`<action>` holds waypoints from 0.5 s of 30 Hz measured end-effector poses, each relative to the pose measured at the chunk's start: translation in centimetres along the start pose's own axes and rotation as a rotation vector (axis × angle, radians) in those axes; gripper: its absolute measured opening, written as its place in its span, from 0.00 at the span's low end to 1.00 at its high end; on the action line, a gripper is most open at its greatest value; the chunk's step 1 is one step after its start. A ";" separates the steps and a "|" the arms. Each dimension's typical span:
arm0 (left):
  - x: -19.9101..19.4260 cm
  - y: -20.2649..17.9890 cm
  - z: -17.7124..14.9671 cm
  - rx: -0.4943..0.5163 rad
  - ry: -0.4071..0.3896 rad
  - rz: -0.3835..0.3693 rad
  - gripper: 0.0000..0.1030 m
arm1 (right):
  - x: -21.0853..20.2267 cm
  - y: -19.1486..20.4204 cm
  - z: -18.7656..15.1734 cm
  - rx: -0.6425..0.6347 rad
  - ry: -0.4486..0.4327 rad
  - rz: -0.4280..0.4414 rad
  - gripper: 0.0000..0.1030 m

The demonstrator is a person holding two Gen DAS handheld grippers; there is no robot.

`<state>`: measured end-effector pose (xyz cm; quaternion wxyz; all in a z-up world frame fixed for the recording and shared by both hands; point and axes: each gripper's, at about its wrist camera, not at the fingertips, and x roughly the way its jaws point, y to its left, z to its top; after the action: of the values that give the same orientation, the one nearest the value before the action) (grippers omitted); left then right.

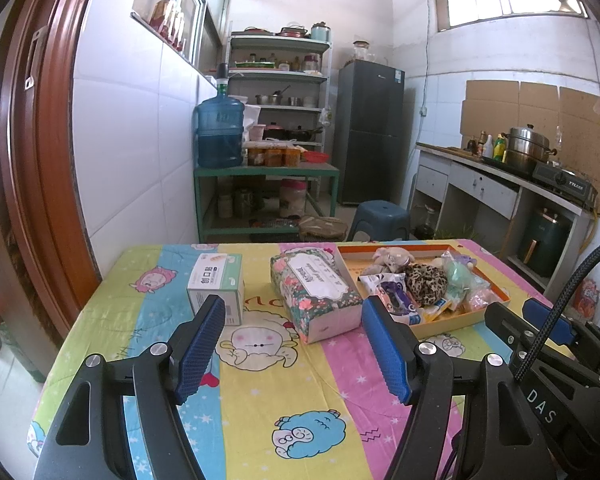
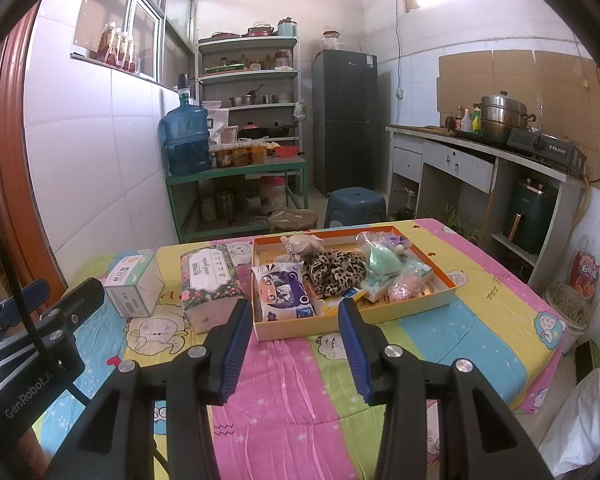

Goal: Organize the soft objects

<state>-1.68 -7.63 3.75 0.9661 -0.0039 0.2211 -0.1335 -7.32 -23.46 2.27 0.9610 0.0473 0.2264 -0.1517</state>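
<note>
A shallow orange-rimmed cardboard tray [image 2: 446,292] [image 1: 500,300] on the colourful tablecloth holds soft items: a leopard-print cloth [image 2: 334,270] [image 1: 426,282], a blue-and-white tissue pack [image 2: 284,292] [image 1: 396,294], a beige plush toy [image 2: 302,245], a green soft item in plastic [image 2: 382,262] and a pink ball [image 2: 404,288]. A floral tissue pack [image 2: 210,280] [image 1: 316,288] lies left of the tray. A white-green box [image 2: 134,284] [image 1: 218,284] stands further left. My left gripper [image 1: 294,348] is open and empty, in front of the floral pack. My right gripper [image 2: 294,344] is open and empty, just before the tray's near edge.
The table [image 2: 480,320] has its right edge near a wicker basket [image 2: 570,306] on the floor. A blue stool [image 2: 356,204] and a green shelf [image 2: 236,176] with a water jug [image 2: 188,140] stand beyond the table. A counter with a stove [image 2: 544,148] runs along the right wall.
</note>
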 end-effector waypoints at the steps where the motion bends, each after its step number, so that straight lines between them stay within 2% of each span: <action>1: 0.1 0.0 0.1 0.000 0.000 0.000 0.70 | 0.0 0.0 0.0 0.000 0.000 0.000 0.43; 15: 0.1 0.1 0.1 0.000 0.001 0.000 0.70 | 0.0 0.1 0.0 0.000 0.001 0.000 0.43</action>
<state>-1.50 -7.61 3.83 0.9659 -0.0040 0.2218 -0.1335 -7.28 -23.40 2.30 0.9609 0.0471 0.2268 -0.1518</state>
